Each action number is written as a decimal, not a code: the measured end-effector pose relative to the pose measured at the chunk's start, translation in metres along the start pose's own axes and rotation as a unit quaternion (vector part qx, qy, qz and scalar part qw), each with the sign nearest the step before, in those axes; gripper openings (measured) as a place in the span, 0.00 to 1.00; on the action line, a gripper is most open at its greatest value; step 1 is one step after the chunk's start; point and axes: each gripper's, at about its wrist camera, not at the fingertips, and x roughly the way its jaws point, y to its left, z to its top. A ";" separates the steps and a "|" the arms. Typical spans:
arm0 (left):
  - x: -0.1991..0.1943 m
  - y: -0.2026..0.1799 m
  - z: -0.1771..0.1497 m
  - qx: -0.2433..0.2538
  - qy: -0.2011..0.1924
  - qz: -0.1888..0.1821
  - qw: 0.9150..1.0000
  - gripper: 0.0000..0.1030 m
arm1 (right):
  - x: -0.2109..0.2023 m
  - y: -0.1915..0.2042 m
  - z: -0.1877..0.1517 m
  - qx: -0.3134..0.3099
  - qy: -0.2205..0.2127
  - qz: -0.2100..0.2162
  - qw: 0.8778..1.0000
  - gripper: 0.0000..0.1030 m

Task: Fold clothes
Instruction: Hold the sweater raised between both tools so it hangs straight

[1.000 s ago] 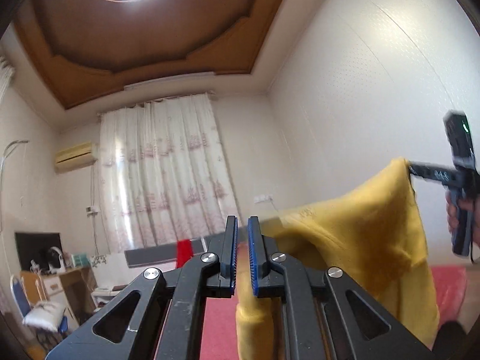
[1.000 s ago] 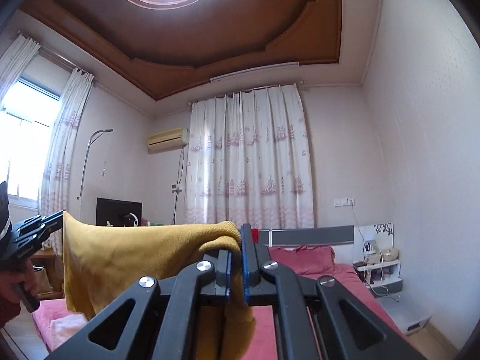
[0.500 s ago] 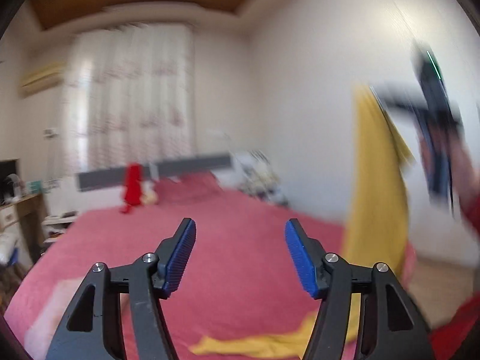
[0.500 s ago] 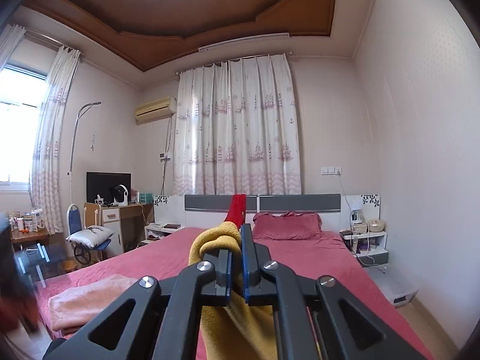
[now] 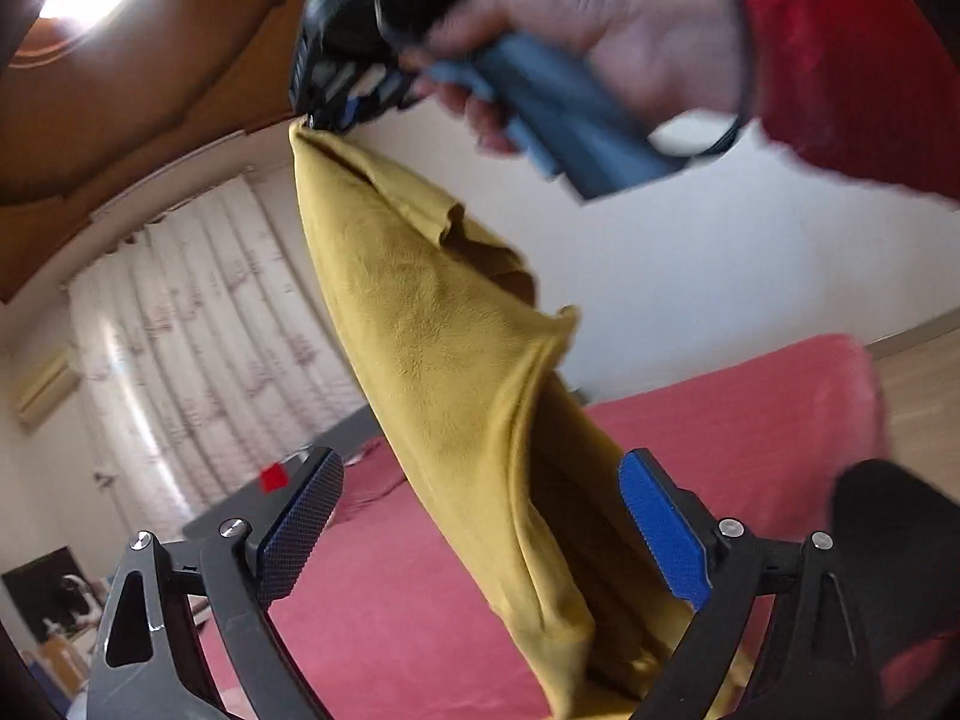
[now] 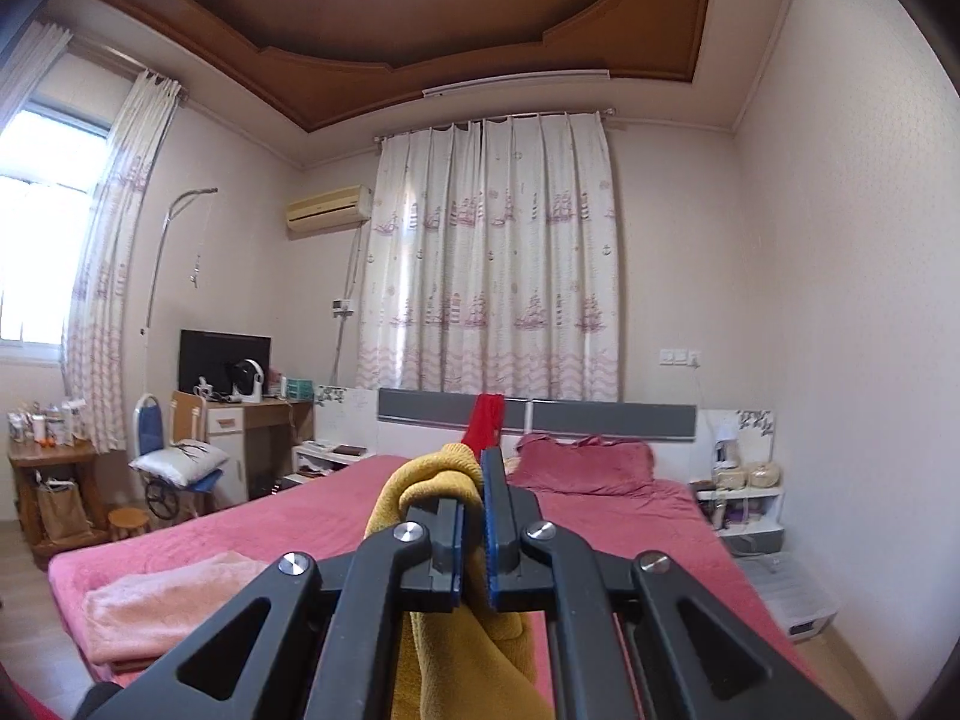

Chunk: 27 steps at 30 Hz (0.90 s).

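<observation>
A mustard-yellow garment [image 5: 444,348] hangs in a long bunch from my right gripper [image 5: 327,111], held high by a hand [image 5: 600,30] with a red sleeve. In the right wrist view, my right gripper [image 6: 474,480] is shut on a fold of the yellow garment [image 6: 420,480], which droops below the jaws. My left gripper [image 5: 480,474] sits lower; its jaws are opening wide, and the garment's lower part hangs between the blue pads [image 5: 660,528] without being pressed.
A bed with a pink-red cover [image 6: 300,516] lies below, with a folded pale pink blanket [image 6: 168,600] at its near left corner and a pillow [image 6: 582,471] by the headboard. A desk with a monitor [image 6: 228,372] and a chair [image 6: 174,462] stand left, a nightstand [image 6: 744,498] right.
My left gripper let go of the yellow garment, opened wide and dropped below the right gripper. The garment, once stretched between both grippers, now hangs from the right one alone.
</observation>
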 end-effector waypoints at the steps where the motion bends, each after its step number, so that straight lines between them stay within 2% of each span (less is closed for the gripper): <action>1: 0.004 -0.006 0.000 0.009 0.002 0.009 1.000 0.92 | 0.000 0.001 -0.001 0.003 0.000 0.003 1.000 0.04; 4: 0.024 -0.027 -0.003 0.038 0.003 0.030 0.999 0.92 | -0.002 0.002 0.000 0.009 -0.004 0.008 1.000 0.04; 5: 0.025 -0.024 -0.003 0.024 0.003 0.028 0.999 0.92 | -0.004 0.002 0.001 0.008 -0.005 0.008 1.000 0.04; 6: 0.027 -0.021 -0.003 0.010 0.003 0.026 1.000 0.87 | -0.005 0.001 0.001 0.007 -0.006 0.007 1.000 0.04; 7: 0.029 -0.013 -0.003 -0.011 0.007 0.015 1.000 0.67 | -0.007 0.000 0.002 0.007 -0.007 0.007 1.000 0.04; 9: 0.033 0.002 -0.003 -0.053 0.014 -0.005 0.998 0.45 | -0.010 -0.003 0.002 0.010 -0.009 0.006 1.000 0.04; 11: 0.030 0.016 -0.001 -0.080 0.023 -0.015 0.996 0.32 | -0.011 -0.007 -0.001 0.016 -0.010 0.004 1.000 0.04; 12: 0.026 0.024 0.000 -0.094 0.024 -0.020 0.995 0.16 | -0.012 -0.009 -0.002 0.021 -0.009 0.004 1.000 0.04; 13: 0.023 0.031 0.001 -0.109 0.026 -0.026 0.993 0.08 | -0.012 -0.012 -0.003 0.025 -0.009 0.004 1.000 0.04; 16: 0.012 0.054 0.004 -0.152 0.030 -0.043 0.987 0.07 | -0.013 -0.016 -0.007 0.027 -0.011 -0.002 1.000 0.04; 20: -0.010 0.131 0.021 -0.232 0.007 -0.012 0.973 0.07 | -0.021 -0.024 -0.007 0.030 -0.024 -0.011 0.999 0.04; 22: -0.032 0.169 0.030 -0.249 -0.019 0.007 0.968 0.06 | -0.028 -0.029 -0.004 0.033 -0.036 -0.016 0.999 0.04; 25: -0.062 0.227 0.052 -0.250 -0.060 0.018 0.966 0.06 | -0.044 -0.037 0.007 0.041 -0.066 -0.020 0.997 0.04; 27: -0.087 0.257 0.074 -0.237 -0.082 0.010 0.968 0.06 | -0.056 -0.040 0.015 0.042 -0.084 -0.016 0.995 0.04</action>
